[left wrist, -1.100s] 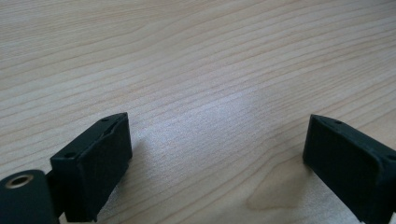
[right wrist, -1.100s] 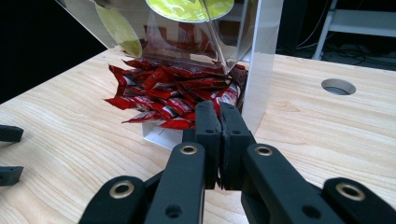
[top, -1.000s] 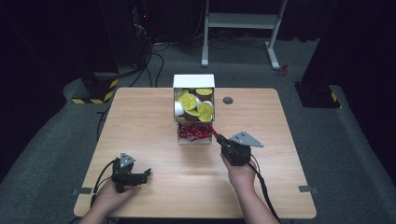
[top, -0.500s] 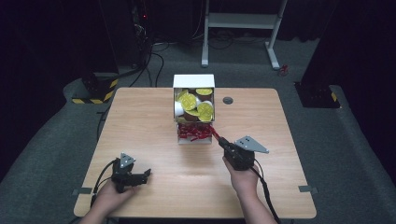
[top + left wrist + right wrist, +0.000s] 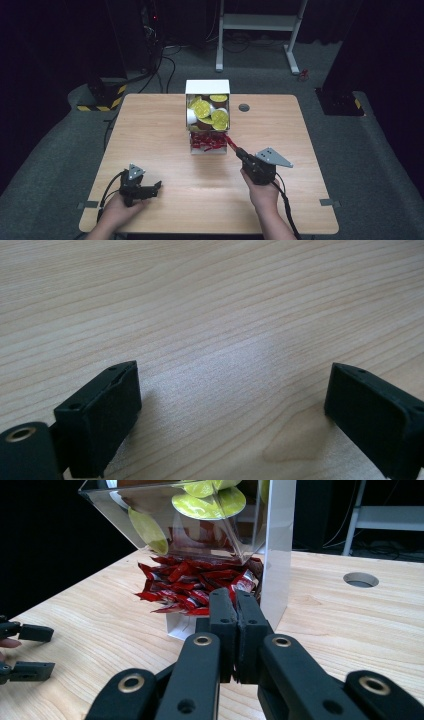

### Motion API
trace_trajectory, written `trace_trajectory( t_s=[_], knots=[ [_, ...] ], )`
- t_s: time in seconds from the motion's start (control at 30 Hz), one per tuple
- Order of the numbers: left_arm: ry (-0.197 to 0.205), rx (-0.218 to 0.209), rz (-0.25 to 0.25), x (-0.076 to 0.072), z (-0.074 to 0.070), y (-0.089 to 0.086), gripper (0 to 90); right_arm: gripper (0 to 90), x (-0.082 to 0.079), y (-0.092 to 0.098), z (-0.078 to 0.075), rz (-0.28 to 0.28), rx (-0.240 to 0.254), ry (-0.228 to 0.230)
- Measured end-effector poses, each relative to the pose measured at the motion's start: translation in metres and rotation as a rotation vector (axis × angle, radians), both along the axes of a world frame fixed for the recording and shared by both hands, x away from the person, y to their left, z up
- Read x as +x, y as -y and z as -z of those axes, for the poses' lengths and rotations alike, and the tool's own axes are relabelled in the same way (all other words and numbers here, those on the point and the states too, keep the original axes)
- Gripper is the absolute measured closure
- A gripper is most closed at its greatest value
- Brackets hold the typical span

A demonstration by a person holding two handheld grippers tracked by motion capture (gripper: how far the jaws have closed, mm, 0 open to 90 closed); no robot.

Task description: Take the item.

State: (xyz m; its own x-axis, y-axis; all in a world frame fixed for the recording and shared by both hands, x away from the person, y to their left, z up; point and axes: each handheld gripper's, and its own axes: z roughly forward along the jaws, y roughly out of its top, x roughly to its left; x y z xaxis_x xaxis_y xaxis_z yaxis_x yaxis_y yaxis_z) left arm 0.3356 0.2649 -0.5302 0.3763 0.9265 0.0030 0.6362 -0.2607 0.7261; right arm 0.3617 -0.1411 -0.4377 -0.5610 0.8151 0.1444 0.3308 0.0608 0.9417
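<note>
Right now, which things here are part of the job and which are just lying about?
In the job, judging by the right tool's position:
right tool, shut on a red packet
dispenser box
red packets

Lying about:
left tool, open on the table
yellow-lidded cups

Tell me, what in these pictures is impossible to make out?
- Right gripper, right gripper view: the shut jaws hide whether they pinch one of the red packets.
- Yellow-lidded cups, high view: lid print too small to read.
- Dispenser, right gripper view: top cut off by the picture's edge.
- Left gripper, left gripper view: body cut off below.
</note>
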Motion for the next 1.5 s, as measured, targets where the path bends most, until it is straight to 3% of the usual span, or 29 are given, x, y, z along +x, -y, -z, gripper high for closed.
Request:
trace_trajectory(
  t_s=[0.93, 1.5],
  knots=[
    [-0.001, -0.002, -0.001, 0.000, 0.000, 0.000, 8.4, 89.0, -0.013, 0.015, -0.006, 0.010, 0.028, 0.020],
    [0.000, 0.000, -0.001, 0.000, 0.000, 0.000, 8.4, 89.0, -0.017, 0.026, 0.004, 0.038, 0.075, 0.009]
  ],
)
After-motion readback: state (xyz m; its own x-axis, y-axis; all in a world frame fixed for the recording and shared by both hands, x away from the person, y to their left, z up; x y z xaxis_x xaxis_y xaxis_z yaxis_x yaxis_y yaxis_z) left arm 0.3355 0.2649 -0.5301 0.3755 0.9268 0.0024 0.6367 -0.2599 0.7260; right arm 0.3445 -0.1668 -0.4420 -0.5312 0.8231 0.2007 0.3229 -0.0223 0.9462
